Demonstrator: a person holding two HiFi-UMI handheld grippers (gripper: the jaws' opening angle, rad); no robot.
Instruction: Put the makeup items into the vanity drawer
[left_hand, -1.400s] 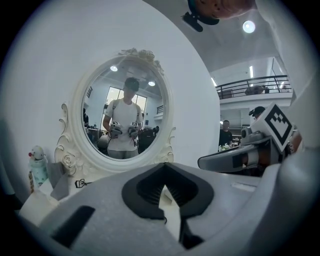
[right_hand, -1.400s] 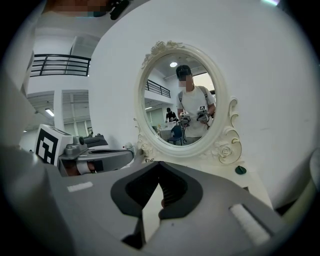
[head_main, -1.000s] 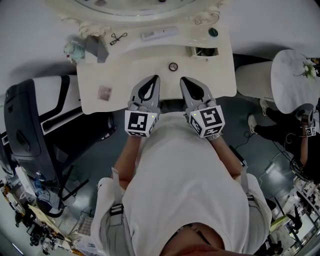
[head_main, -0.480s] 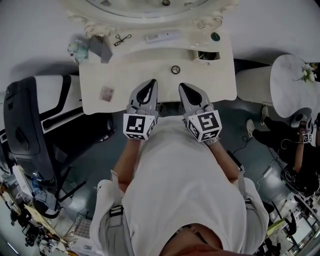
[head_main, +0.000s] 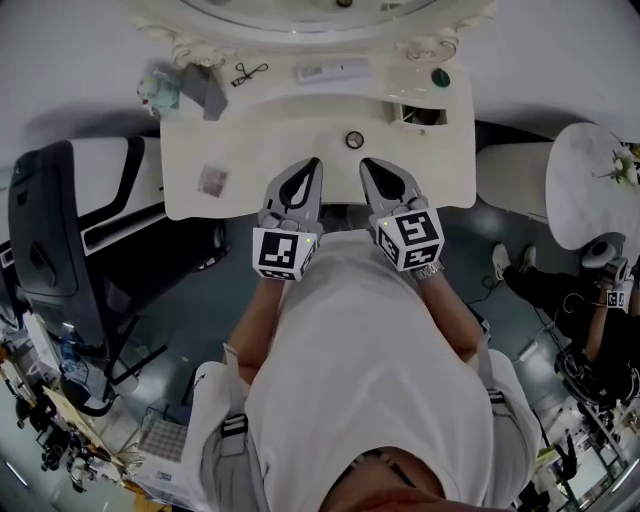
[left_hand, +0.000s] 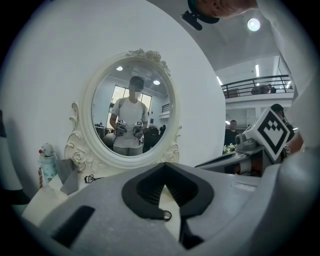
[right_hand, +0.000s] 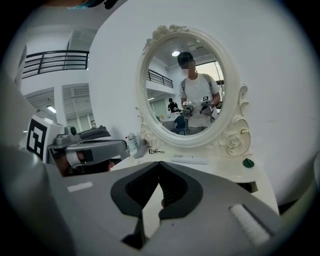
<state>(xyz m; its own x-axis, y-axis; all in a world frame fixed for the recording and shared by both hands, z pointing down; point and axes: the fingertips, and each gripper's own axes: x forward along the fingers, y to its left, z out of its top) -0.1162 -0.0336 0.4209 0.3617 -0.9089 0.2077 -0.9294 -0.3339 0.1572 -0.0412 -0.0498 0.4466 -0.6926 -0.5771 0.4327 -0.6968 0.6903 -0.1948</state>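
White T-shirt (head_main: 370, 350), grey left tongs (head_main: 312, 162), grey right tongs (head_main: 366, 163) — black-and-white marker cubes (head_main: 283, 252)

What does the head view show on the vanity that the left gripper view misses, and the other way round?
Head view only: the green round item, the white stick and the small round item. Left gripper view only: the person's reflection in the mirror. Both: the eyelash curler, the grey wedge and the right gripper.
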